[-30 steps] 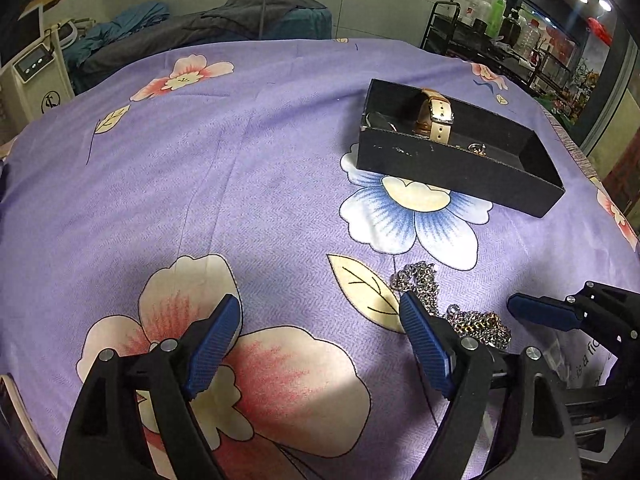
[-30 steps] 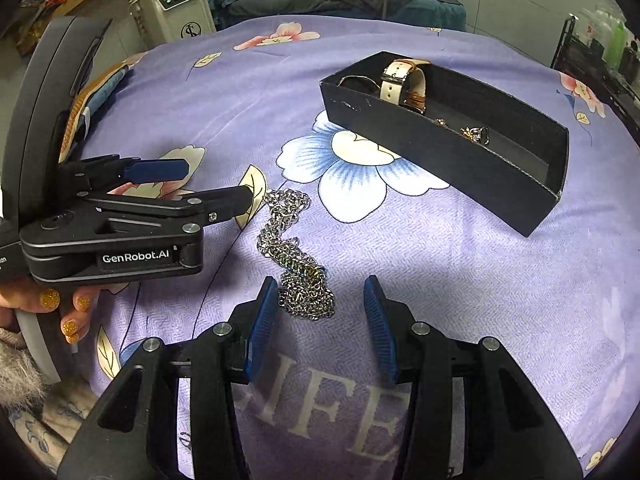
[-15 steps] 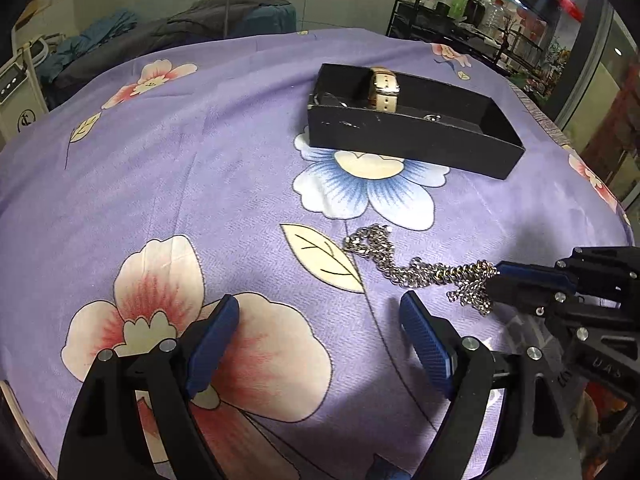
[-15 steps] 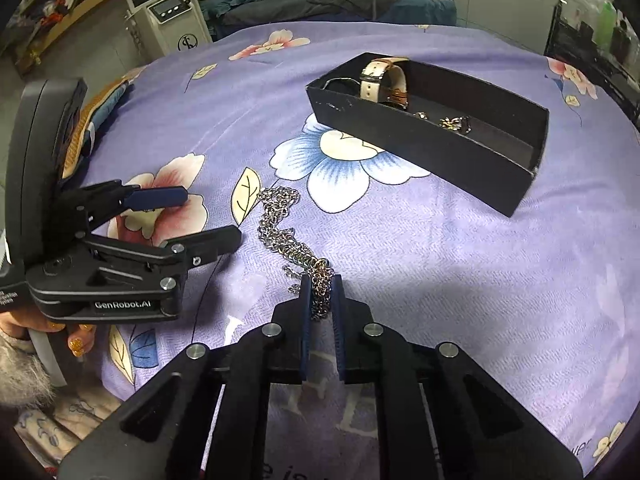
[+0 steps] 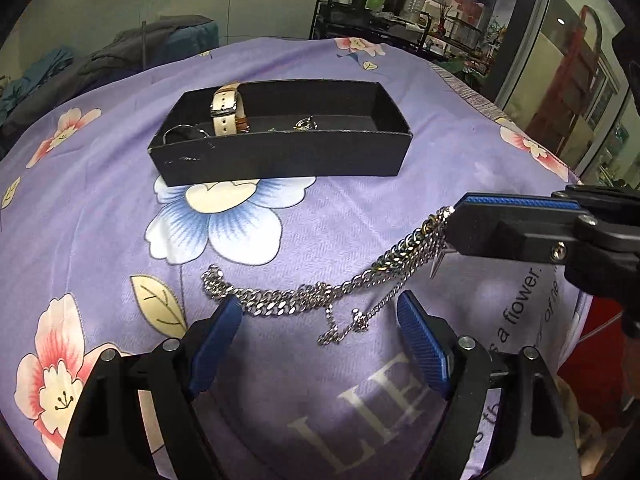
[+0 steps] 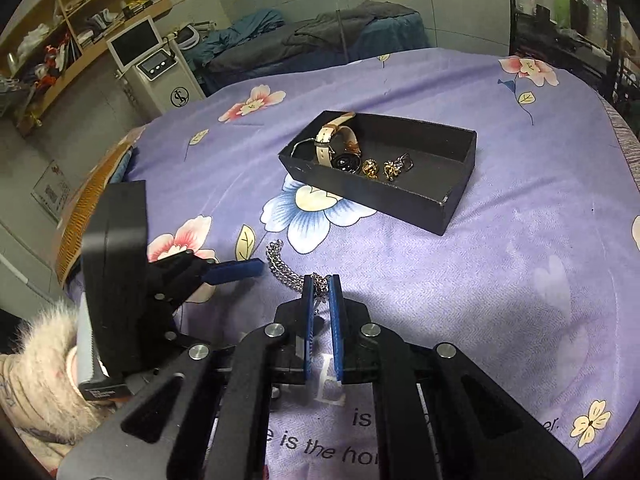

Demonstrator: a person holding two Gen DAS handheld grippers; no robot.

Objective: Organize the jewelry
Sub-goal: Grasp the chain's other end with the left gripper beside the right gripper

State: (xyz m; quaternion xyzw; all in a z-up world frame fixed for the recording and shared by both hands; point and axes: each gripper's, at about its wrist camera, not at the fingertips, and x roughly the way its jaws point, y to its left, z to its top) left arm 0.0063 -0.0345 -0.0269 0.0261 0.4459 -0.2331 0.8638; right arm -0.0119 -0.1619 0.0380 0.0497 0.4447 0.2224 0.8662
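The right gripper (image 6: 321, 280), low in the frame's centre, is pinched on one end of the silver chain (image 5: 304, 294); the rest lies on the purple cloth (image 5: 100, 200). The left gripper (image 5: 320, 320) stands wide open around it, holding nothing. The black box (image 5: 280, 156) waits above. Trailing links may snag or slip out during lifting.

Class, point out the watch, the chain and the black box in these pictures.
watch (image 6: 345, 162): right wrist view, on its dark face.
chain (image 5: 280, 300): left wrist view, on the links lying on the cloth.
black box (image 5: 280, 156): left wrist view, on its near wall.
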